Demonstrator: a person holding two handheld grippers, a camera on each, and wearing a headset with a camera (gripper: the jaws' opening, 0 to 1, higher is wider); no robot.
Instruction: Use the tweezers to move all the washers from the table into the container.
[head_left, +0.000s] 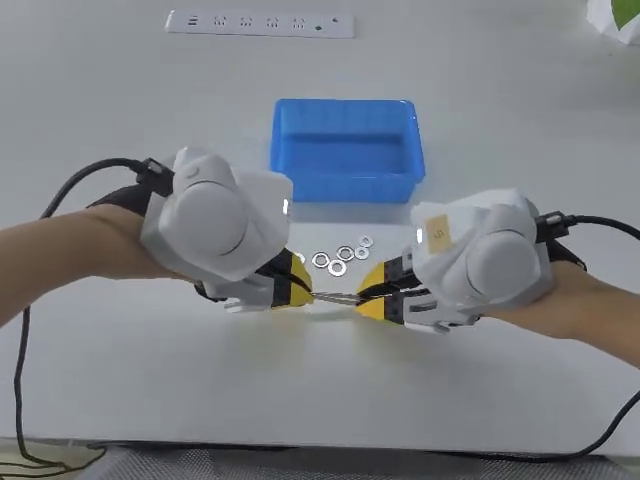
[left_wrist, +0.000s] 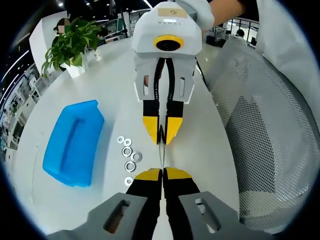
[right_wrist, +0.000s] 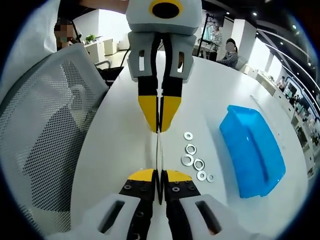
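Observation:
The thin metal tweezers (head_left: 335, 297) lie level just above the white table (head_left: 120, 390), held at both ends. My left gripper (head_left: 297, 290) is shut on one end and my right gripper (head_left: 372, 295) on the other, tips facing each other. Several washers (head_left: 340, 257) lie in a small cluster just beyond the tweezers. Behind them stands the blue container (head_left: 345, 150), nothing visible inside. In the left gripper view the tweezers (left_wrist: 161, 152) run from my left gripper (left_wrist: 162, 174) to the right gripper (left_wrist: 162, 132), with washers (left_wrist: 129, 155) on the left. The right gripper view shows my right gripper (right_wrist: 159, 175), tweezers (right_wrist: 158, 150), washers (right_wrist: 195, 160) and container (right_wrist: 252, 150).
A white power strip (head_left: 260, 22) lies at the far edge of the table. A mesh chair (left_wrist: 265, 130) stands by the table's near side. A potted plant (left_wrist: 75, 42) sits at a far corner. Cables (head_left: 30, 330) trail from both grippers.

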